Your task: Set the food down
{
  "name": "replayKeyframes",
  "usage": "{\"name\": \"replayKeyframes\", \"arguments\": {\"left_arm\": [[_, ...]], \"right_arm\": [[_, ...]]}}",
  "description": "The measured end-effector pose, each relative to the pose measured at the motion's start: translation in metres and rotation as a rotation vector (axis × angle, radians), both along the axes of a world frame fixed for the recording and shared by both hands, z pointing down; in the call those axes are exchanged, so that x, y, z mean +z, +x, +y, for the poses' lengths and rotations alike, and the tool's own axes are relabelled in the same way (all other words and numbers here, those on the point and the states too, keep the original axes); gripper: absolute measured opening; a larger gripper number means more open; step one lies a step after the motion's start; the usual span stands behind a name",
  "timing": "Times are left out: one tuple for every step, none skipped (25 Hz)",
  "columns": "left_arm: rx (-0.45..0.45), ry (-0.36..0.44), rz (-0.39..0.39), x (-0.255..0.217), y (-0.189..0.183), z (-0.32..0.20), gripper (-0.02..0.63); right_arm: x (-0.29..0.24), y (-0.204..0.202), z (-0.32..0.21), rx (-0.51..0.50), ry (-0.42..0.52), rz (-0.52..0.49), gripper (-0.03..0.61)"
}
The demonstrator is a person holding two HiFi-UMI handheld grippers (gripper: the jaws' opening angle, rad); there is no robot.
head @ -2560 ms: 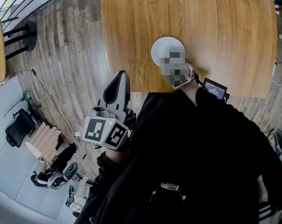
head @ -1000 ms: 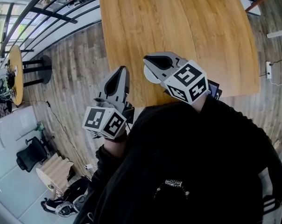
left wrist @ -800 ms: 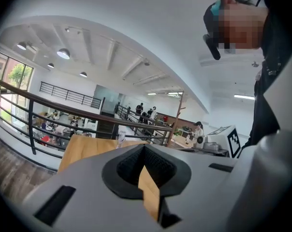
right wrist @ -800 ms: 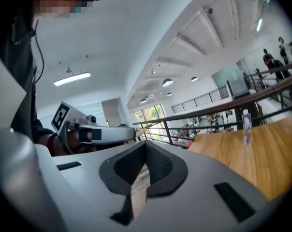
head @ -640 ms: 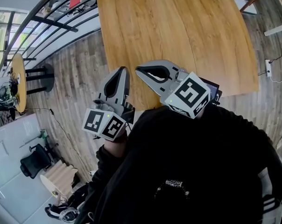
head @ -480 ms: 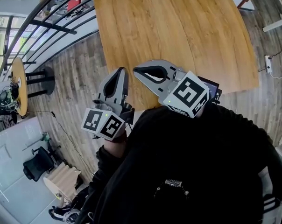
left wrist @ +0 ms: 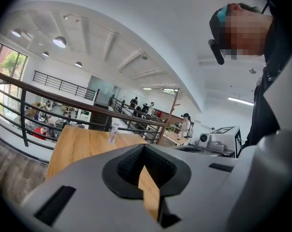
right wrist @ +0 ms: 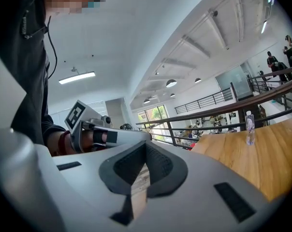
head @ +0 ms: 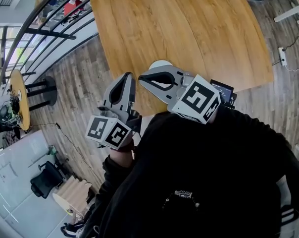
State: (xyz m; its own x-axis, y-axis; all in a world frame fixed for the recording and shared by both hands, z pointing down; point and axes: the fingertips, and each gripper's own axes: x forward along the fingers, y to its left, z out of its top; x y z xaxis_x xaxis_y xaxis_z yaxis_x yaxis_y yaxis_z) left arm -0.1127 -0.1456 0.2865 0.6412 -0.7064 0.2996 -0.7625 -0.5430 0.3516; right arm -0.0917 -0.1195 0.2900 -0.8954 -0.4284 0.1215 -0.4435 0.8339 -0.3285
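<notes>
A white plate (head: 159,64) lies on the wooden table (head: 189,29) near its front edge, mostly hidden behind my right gripper (head: 142,78). I can see no food on the part that shows. The right gripper is shut and empty, held above the table edge and pointing left. My left gripper (head: 128,75) is held just left of it, off the table's edge over the floor, shut with nothing in it. Each gripper view shows closed jaws, the left gripper (left wrist: 145,151) and the right gripper (right wrist: 146,146), with the tabletop beyond.
A clear water bottle (left wrist: 113,132) stands at the table's far end, also seen as the water bottle (right wrist: 250,121). A small dark device (head: 222,90) sits by my right wrist. Plank floor (head: 70,83) and a railing (head: 45,29) lie left of the table.
My right gripper has come up from the plate and swung left, close to the left gripper. The plate's rim shows again behind it. The left gripper has barely moved.
</notes>
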Motion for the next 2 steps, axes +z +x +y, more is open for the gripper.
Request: {"name": "replayKeyframes", "arguments": {"left_arm": [[0.002,0.001,0.001,0.0002,0.0007,0.0000,-0.003],[0.004,0.002,0.001,0.0005,0.0013,-0.0001,-0.003]], "right_arm": [[0.0001,0.0006,0.0000,0.001,0.002,0.002,0.018],[0.0002,0.0012,-0.0002,0.003,0.004,0.005,0.018]]}}
